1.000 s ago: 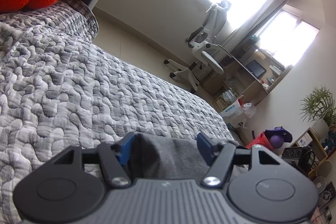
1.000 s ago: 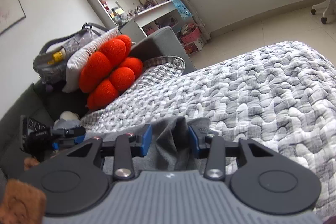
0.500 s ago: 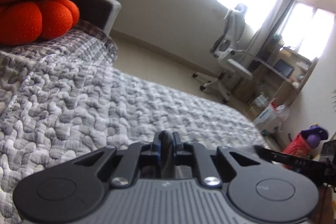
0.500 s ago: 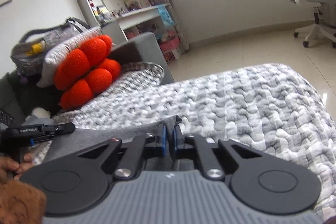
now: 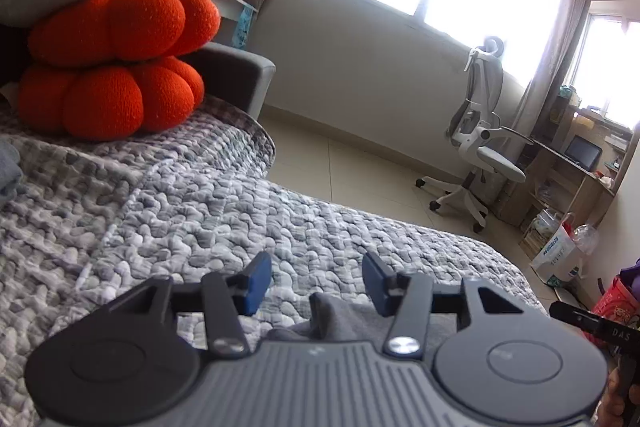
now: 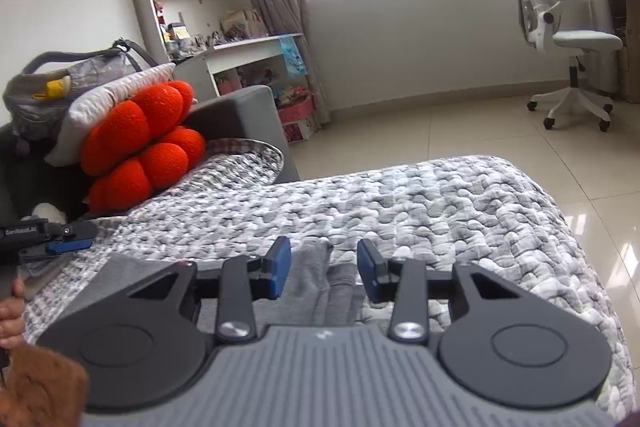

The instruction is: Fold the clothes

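Both grippers are opening after a brief pinch: the left gripper [image 5: 314, 279] and right gripper [image 6: 324, 269] are letting go of the grey garment [image 6: 320, 287], which is lying near the bed's [image 6: 460, 211] near edge, suggesting this fold is finishing

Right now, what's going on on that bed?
A person is folding a grey garment on a grey quilted bedspread, a handheld gripper in each hand. The left gripper and right gripper are both opening, and the pads press on nothing; a raised ridge of the cloth sits between each pair. The garment lies on the bed at the near edge. Orange cushions sit at the far end, untouched.
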